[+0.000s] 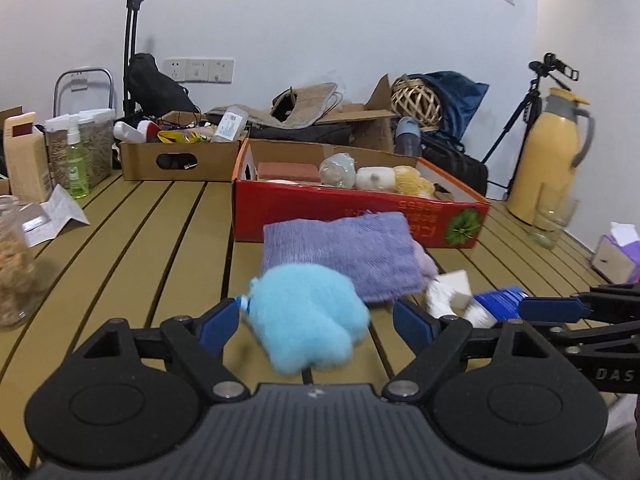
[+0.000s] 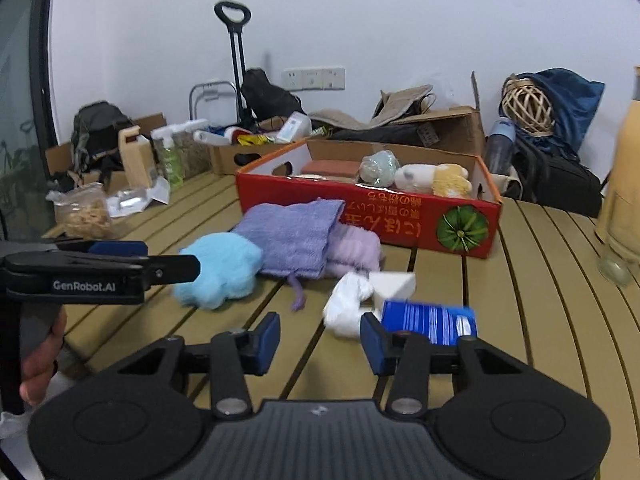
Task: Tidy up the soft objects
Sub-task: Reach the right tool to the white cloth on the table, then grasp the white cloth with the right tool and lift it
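Left claw [image 1: 316, 322] hangs spread wide over the slatted tabletop [image 1: 160, 248], the light-blue fluffy puff [image 1: 308, 320] lying between its blue fingertips [image 1: 218, 322], neither clearly touching. Right claw [image 2: 320, 340], also spread and empty, sits nearer a white cloth wad [image 2: 348, 308] and blue packet [image 2: 428, 322]. Beyond the puff lie a purple towel [image 1: 344, 252] and the red box [image 1: 360, 208] of soft things, straight ahead.
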Demonstrator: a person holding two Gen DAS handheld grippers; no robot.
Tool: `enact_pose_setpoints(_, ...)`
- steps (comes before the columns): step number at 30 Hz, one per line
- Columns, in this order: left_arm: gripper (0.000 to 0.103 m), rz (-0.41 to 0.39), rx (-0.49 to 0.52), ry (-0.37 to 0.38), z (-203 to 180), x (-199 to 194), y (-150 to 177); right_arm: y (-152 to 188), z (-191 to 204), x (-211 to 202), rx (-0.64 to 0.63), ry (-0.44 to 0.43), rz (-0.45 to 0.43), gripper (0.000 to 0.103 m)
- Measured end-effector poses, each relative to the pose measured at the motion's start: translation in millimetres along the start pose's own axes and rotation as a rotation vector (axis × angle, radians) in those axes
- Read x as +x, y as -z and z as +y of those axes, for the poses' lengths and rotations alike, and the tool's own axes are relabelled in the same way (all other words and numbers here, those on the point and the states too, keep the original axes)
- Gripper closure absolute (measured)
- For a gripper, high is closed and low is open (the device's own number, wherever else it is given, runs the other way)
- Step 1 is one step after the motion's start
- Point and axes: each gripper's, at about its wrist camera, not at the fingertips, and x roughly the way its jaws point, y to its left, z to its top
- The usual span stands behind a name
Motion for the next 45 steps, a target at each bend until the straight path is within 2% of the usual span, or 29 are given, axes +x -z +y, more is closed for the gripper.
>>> enact_pose_setpoints(2, 0.018, 0.011, 0.006, -0.039, -3, 14, -4, -9, -4, 21, -0.016, 0.001, 0.017, 0.06)
enact_pose_setpoints(4, 0.018, -0.035, 0.053, -0.093, -14, 15, -11, -15, -6, 41, -0.041, 0.011, 0.043, 0.065)
enact_pose_setpoints(5, 0.018, -0.066, 0.079, -0.075, -21, 13, -14, -16, -6, 50, -0.056, 0.022, 0.06, 0.069)
enact_pose_setpoints(8, 0.019, -0.063, 0.092, 0.052, -36, 13, -18, -17, -14, 63, -0.069, 0.025, 0.082, 0.07)
enact_pose_setpoints(10, 0.026, -0.033, 0.095, 0.116, -46, 18, -16, -20, -26, 57, -0.035, -0.001, 0.063, 0.07)
enact_pose_setpoints(11, 0.031, -0.013, 0.091, 0.143, -51, 22, -14, -21, -33, 54, -0.021, 0.003, 0.059, 0.071)
enact_pose_setpoints(13, 0.034, 0.035, 0.116, 0.187, -62, 33, -10, -22, -51, 48, 0.011, 0.029, 0.039, 0.07)
enact_pose_setpoints(16, 0.034, 0.088, 0.159, 0.206, -80, 49, -3, -22, -79, 44, 0.071, 0.06, 0.021, 0.069)
enact_pose_setpoints(20, 0.036, 0.147, 0.159, 0.21, -92, 75, 0, -19, -108, 43, 0.163, 0.032, 0.003, 0.067)
enact_pose_setpoints(22, 0.05, 0.17, 0.14, 0.219, -91, 84, 1, -16, -111, 44, 0.18, 0.012, 0.003, 0.067)
enact_pose_setpoints(24, 0.079, 0.168, 0.123, 0.223, -88, 88, 2, -14, -111, 45, 0.182, -0.012, 0.004, 0.067)
enact_pose_setpoints(27, 0.089, 0.157, 0.092, 0.239, -85, 88, 0, -17, -110, 54, 0.182, -0.045, 0.024, 0.067)
enact_pose_setpoints(33, 0.09, 0.084, 0.063, 0.264, -72, 59, -7, -28, -98, 89, 0.19, -0.04, 0.085, 0.069)
enact_pose_setpoints(34, 0.09, 0.071, 0.055, 0.266, -69, 53, -9, -27, -95, 94, 0.192, -0.046, 0.099, 0.075)
enact_pose_setpoints(37, 0.09, 0.046, 0.037, 0.258, -63, 38, -11, -26, -90, 98, 0.194, -0.059, 0.094, 0.083)
enact_pose_setpoints(41, 0.09, 0.03, 0.021, 0.25, -57, 16, -12, -25, -85, 84, 0.196, -0.044, 0.051, 0.087)
enact_pose_setpoints(45, 0.09, -0.018, 0.021, 0.238, -53, -21, -13, -19, -71, 37, 0.187, -0.026, -0.028, 0.087)
